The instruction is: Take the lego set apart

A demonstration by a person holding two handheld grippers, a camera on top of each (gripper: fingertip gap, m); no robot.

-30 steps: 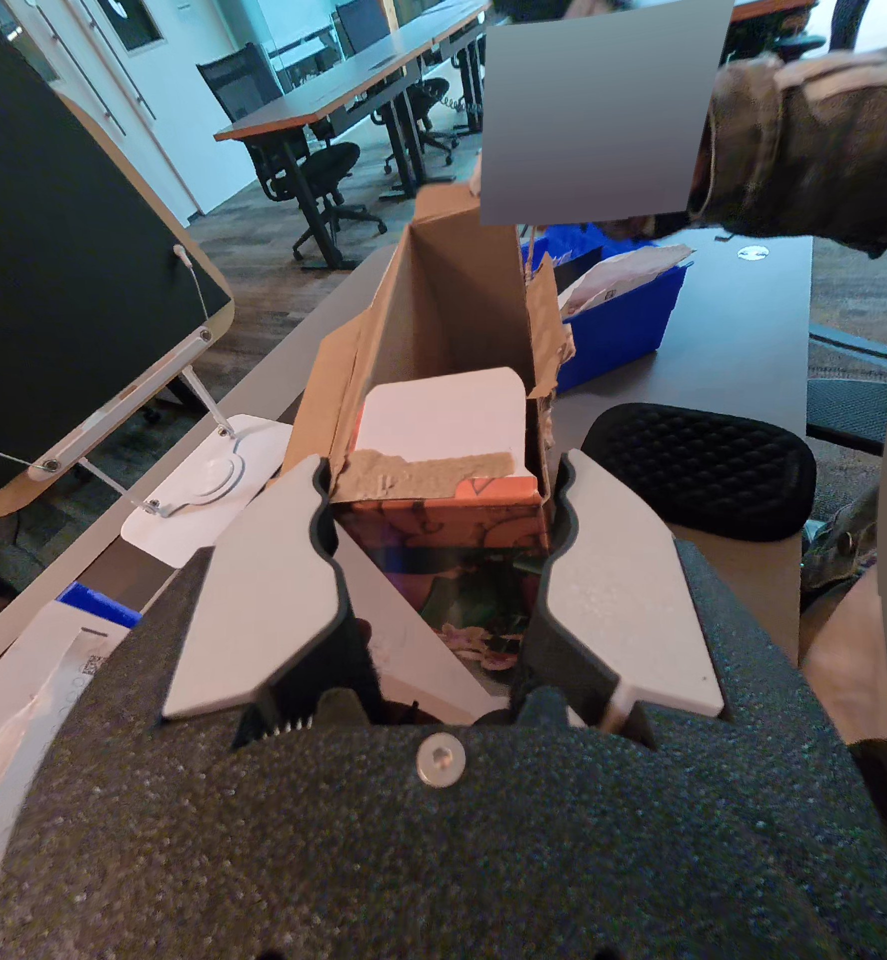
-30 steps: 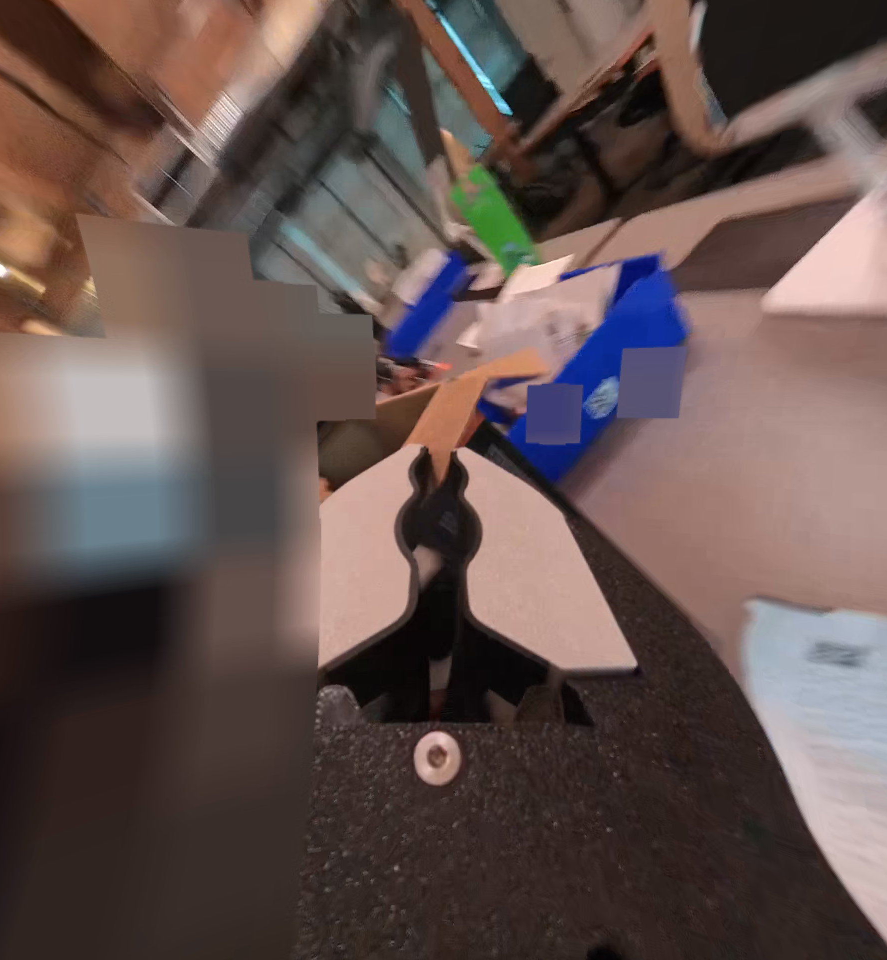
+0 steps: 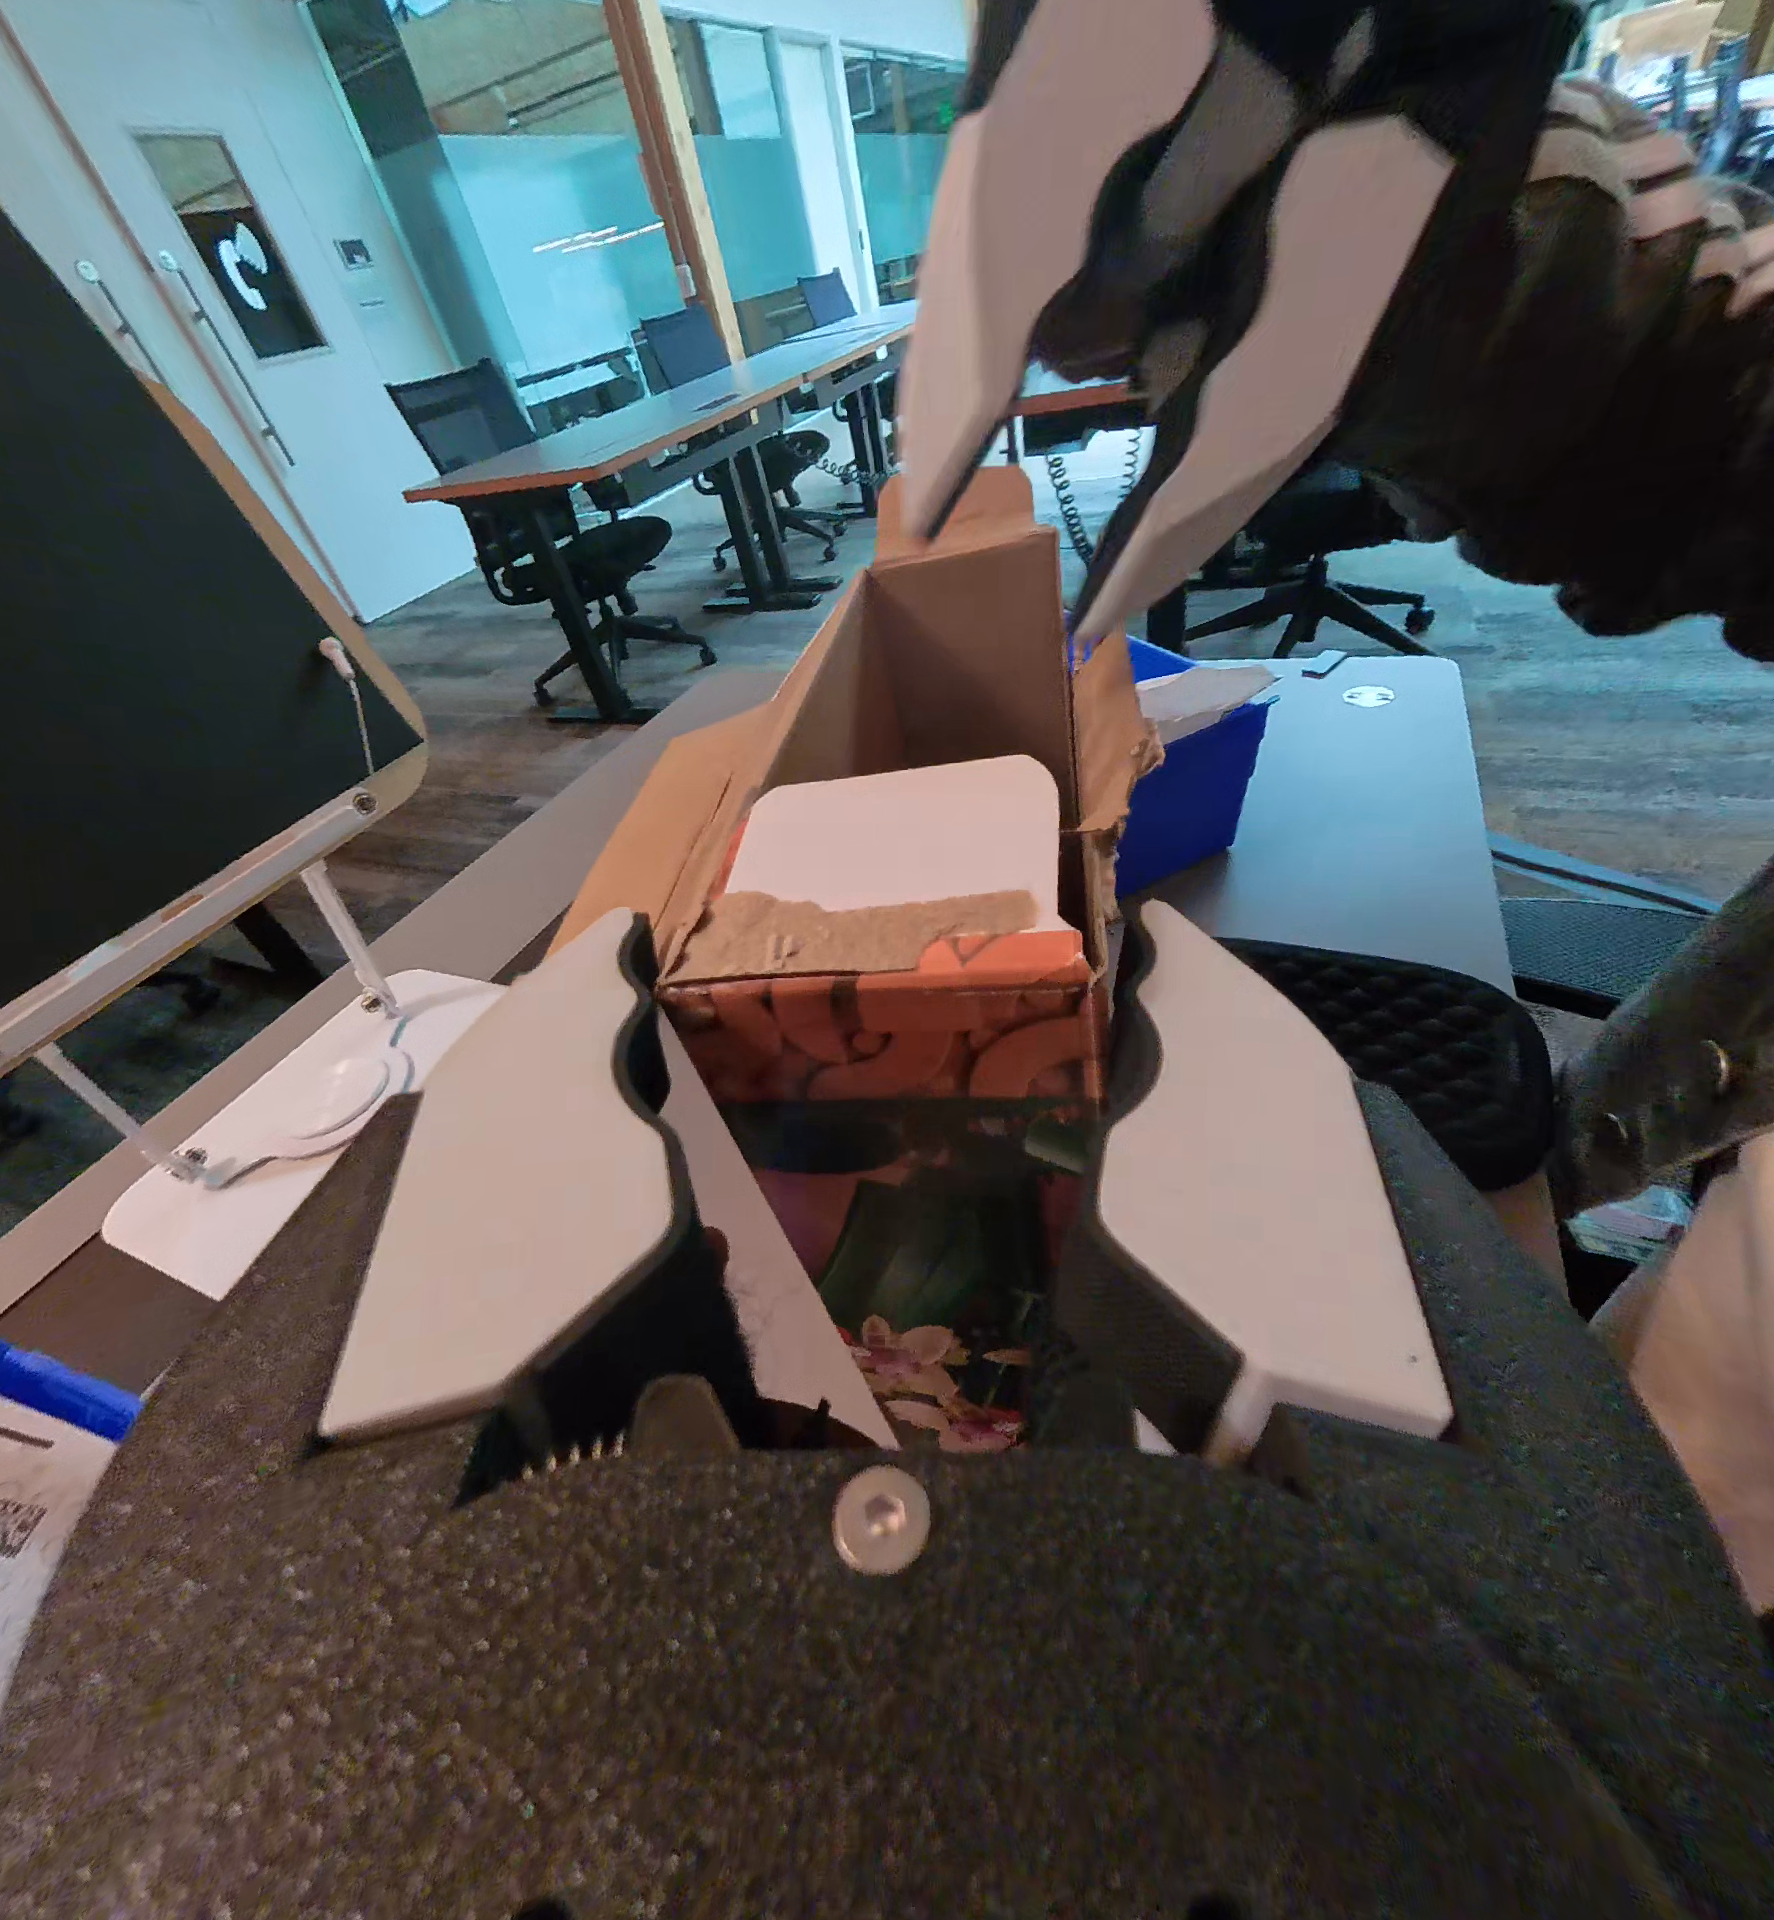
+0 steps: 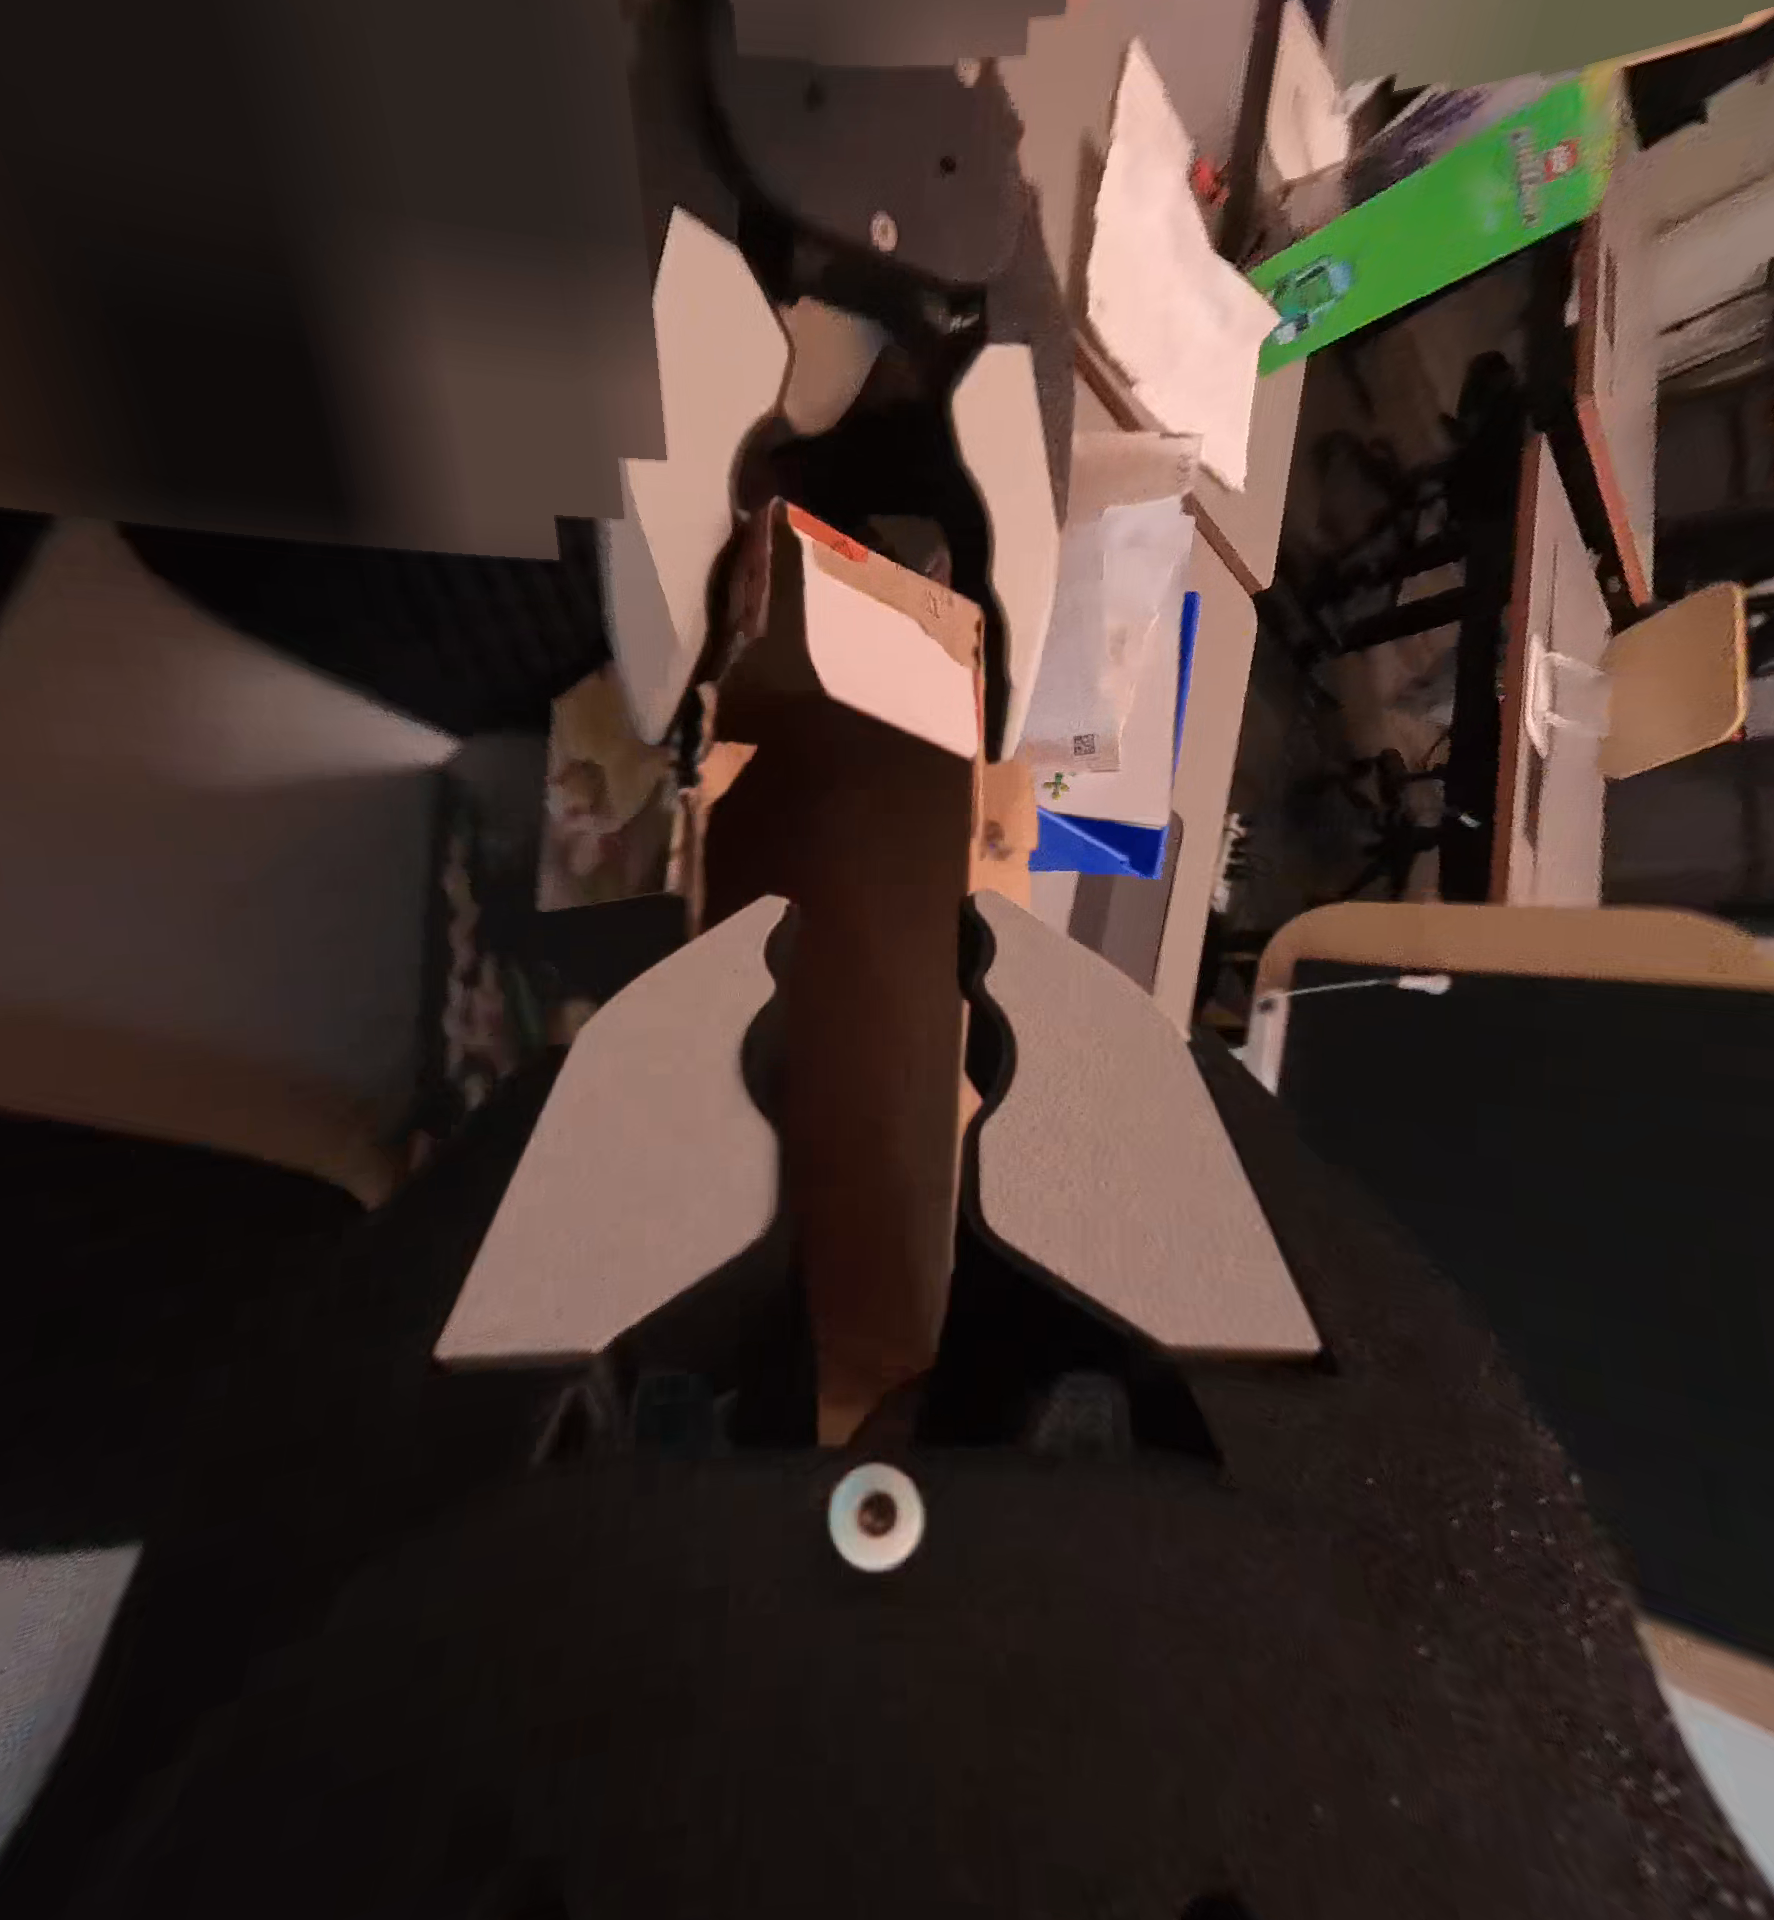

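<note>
The lego box (image 3: pixel 883 1039), orange with a flower print, is gripped on both sides by my left gripper (image 3: pixel 888 920). Its far end is open, with brown flaps standing up and a white inner flap (image 3: pixel 904 831) folded in. My right gripper (image 3: pixel 1008 571) reaches down from above with its jaws apart, and its fingertips straddle the box's far brown flap (image 3: pixel 956 582). In the right wrist view the right gripper (image 4: pixel 878 909) has that brown flap (image 4: pixel 862 1091) running between its fingers. The left gripper (image 4: pixel 831 727) shows beyond it, holding the box.
A blue bin (image 3: pixel 1184 790) with papers stands on the grey table (image 3: pixel 1361 810) behind the box. A black mesh pad (image 3: pixel 1423 1049) lies to the right. A black board on a stand (image 3: pixel 114 675) with a white base (image 3: pixel 280 1143) is on the left. A green box (image 4: pixel 1434 218) shows in the right wrist view. The left gripper's tips are roughly 6 centimeters from the right gripper's.
The right gripper was shut and away from the box; it has opened and moved over the box's far flap. The left gripper still holds the box.
</note>
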